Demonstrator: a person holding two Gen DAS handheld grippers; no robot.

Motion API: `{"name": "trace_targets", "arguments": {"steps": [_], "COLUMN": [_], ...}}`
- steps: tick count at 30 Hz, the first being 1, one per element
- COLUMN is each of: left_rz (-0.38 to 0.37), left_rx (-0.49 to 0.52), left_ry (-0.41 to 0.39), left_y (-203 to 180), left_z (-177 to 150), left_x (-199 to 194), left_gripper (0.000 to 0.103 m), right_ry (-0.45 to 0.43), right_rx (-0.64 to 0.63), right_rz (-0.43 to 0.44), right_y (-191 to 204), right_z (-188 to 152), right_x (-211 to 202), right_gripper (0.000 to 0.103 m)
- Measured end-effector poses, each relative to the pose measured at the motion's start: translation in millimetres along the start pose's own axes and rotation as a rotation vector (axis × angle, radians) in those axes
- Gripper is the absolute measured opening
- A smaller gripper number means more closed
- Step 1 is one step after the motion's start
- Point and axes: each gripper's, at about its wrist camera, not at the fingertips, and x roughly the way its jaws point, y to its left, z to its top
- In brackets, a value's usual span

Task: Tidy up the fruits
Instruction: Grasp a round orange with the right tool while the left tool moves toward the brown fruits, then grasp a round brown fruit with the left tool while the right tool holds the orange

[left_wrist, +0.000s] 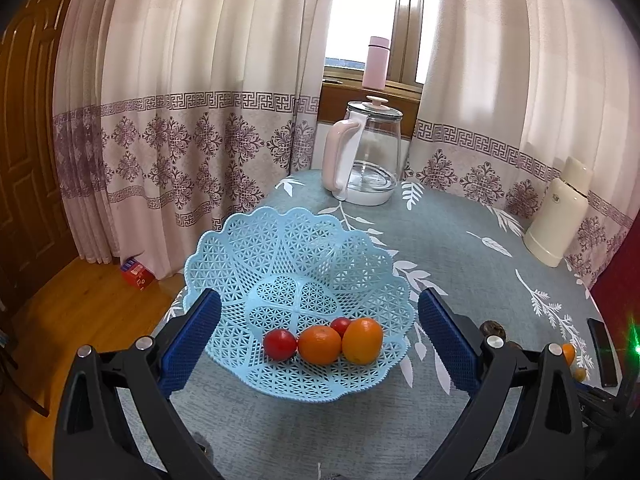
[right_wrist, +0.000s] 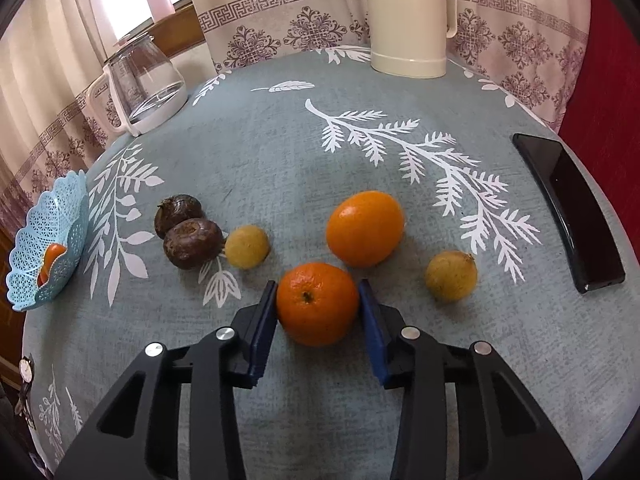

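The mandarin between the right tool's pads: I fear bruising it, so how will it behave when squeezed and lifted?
The mandarin looks round and glossy, so it may roll or slip. Its dimpled peel probably yields a little. The right tool brackets its widest part, likely a stable hold.

Left gripper (left_wrist: 320, 332) spread wide, blue pads at 9 and 3 o'clock, nothing between them, right gripper (right_wrist: 318, 306) narrowed, blue pads at 9 and 3 o'clock flanking a mandarin (right_wrist: 317, 303), contact unclear

Home: curtains (left_wrist: 180, 120), kettle (left_wrist: 362, 156), tablecloth (right_wrist: 280, 152).
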Motion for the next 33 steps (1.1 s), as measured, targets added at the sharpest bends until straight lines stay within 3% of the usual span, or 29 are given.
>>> {"name": "trace_targets", "arguments": {"steps": [13, 33], "left_rz": [-0.018, -0.113], "left_rx": [0.075, 0.266], "left_ry": [0.026, 0.133], "left_y": [-32, -145], "left_z": [-14, -34], "left_x": [2, 34], "left_gripper": [0.100, 0.100], "right_ry": [-0.012, 0.000], "right_rx": [-0.018, -0.024], "right_rz": [0.033, 0.122], "right_y": [-9, -20], "right_z": [-5, -13], "right_x": [-14, -11], "right_gripper": [0.040, 0.040]}}
